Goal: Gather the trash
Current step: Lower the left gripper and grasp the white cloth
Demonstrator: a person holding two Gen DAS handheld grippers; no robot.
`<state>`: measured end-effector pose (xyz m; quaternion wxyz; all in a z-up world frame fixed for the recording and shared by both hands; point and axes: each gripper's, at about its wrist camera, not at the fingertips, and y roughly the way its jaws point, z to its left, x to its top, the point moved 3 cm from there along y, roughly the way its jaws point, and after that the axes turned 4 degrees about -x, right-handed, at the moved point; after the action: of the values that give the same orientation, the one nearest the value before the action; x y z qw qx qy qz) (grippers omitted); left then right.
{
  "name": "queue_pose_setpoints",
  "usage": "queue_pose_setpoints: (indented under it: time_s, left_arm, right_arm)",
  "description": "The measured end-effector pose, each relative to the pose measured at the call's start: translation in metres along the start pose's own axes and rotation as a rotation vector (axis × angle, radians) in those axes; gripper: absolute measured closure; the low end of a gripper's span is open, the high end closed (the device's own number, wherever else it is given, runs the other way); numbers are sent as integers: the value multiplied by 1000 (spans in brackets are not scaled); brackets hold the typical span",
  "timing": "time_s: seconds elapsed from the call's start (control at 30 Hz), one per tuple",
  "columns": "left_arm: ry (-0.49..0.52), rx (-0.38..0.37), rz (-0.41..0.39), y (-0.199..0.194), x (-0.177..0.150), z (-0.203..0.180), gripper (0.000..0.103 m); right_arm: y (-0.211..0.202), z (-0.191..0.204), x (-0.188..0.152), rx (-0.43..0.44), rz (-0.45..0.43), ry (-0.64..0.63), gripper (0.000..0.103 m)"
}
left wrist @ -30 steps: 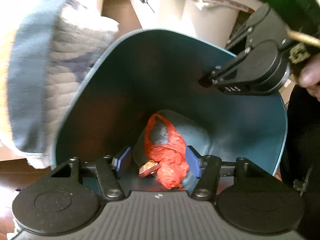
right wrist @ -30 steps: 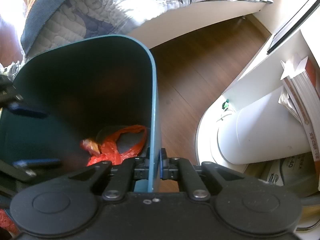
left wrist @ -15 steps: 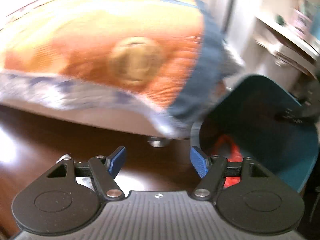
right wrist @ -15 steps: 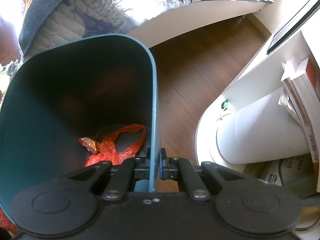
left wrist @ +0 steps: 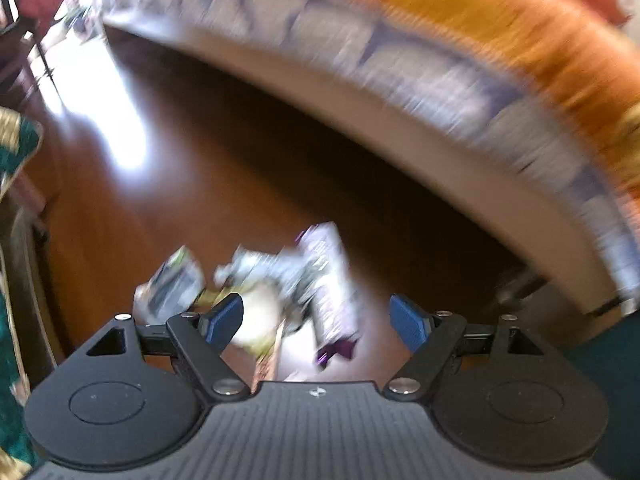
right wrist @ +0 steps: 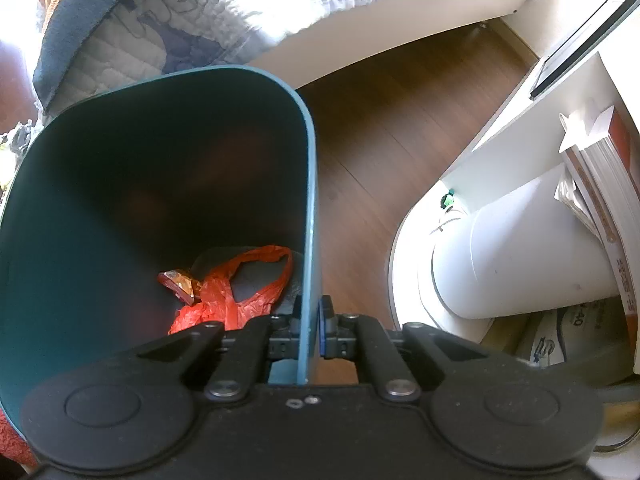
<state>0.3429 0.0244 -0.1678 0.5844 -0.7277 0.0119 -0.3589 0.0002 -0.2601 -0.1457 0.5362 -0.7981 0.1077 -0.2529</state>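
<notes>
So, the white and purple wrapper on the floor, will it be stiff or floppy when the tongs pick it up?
Probably floppy: the white and purple wrapper looks thin and crumpled, with a loose purple end. It likely weighs little, so a nudge may slide it across the glossy wood floor. It lies against other wrappers, which may lift too. Blur limits certainty.

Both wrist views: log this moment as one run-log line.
left gripper: opening, empty, above crumpled wrappers on wood floor | right gripper: shut on teal plastic bin wall | bin: red plastic bag
</notes>
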Motion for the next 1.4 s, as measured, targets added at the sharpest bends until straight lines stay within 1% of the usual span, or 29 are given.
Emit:
queue_pose_setpoints:
  time_s: [0.1,0.23,0.37,0.5,0.57,0.7,0.73,0.77,0.8,0.83,0.87,0.9,0.97,1.03,1.07,1.1,1.17,1.23,1.3,1.4]
  left_arm:
    - [-8,18,71,34,-17,5,23]
    - [28,7,156,79,-41,-1,23]
    - [52,15,222,115,-69,-3,23]
    - [31,7,279,143,-92,6,23]
    - [11,-3,293,152,-99,10,23]
    - [2,-11,315,164,-105,15,24]
    - [3,-11,319,168,-106,16,27]
    - [7,-14,326,171,-108,16,34]
    - [12,-14,338,175,-109,16,38]
    - [18,-7,353,178,-110,15,46]
    - [24,3,361,181,-112,16,52]
    - [31,15,367,183,-113,15,55]
    - [41,32,373,185,-115,15,67]
    - [42,32,366,184,-116,16,71]
    - [39,30,359,182,-115,16,77]
    - [35,31,351,179,-115,17,79]
    - [10,31,336,170,-112,20,80]
    - [-21,5,319,156,-108,20,80]
    - [-24,-15,292,139,-103,17,80]
    - [-34,-65,253,111,-93,9,80]
  right_arm:
    - [0,1,1,-3,2,1,99]
    - [0,3,1,-13,4,-6,99]
    - [0,7,1,-30,7,-16,100]
    - [-2,11,2,-45,11,-32,100]
    - [-2,12,2,-55,14,-37,100]
    - [-2,14,1,-72,22,-39,100]
    - [-2,14,1,-75,23,-39,100]
    - [-2,14,1,-77,25,-39,100]
    - [-3,14,1,-78,26,-39,100]
    - [-2,14,1,-81,27,-39,100]
    - [-2,15,1,-83,28,-39,100]
    - [-2,15,1,-84,29,-39,99]
    - [-1,16,2,-86,30,-36,99]
    - [1,16,3,-87,29,-32,99]
    - [1,16,2,-87,28,-30,99]
    - [2,15,2,-86,27,-27,100]
    - [2,14,1,-82,25,-21,100]
    - [1,12,0,-76,12,-2,101]
    - [0,10,-1,-78,1,1,101]
    - [-1,7,-1,-65,-23,16,102]
